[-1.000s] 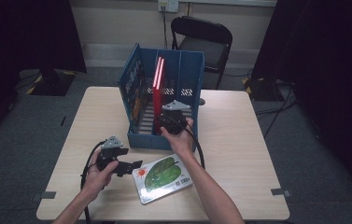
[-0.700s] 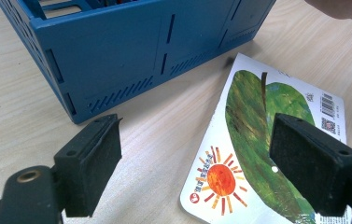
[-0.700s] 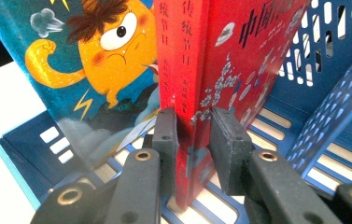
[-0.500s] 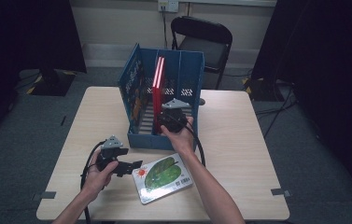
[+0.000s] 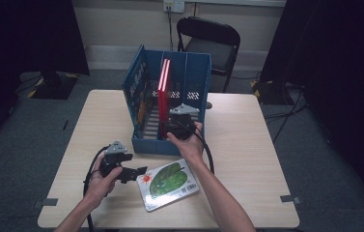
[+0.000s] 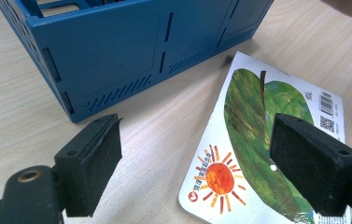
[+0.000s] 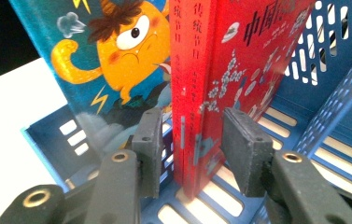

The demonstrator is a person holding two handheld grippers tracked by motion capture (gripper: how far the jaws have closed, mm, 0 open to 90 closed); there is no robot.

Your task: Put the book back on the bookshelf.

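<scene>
Upright in the middle compartment of the blue file rack, the red book stands on its lower edge, apparently just filed there. The right gripper has its jaws on either side of the spine; they have just been opening, with a visible gap to each pad, so the book is released and stands on its own. Beside it leans an orange-monster book, hemming the left jaw's withdrawal. On the tabletop in front of the rack lies a green-leaf book, likely next; the left gripper hovers over it, jaws spread and empty.
</scene>
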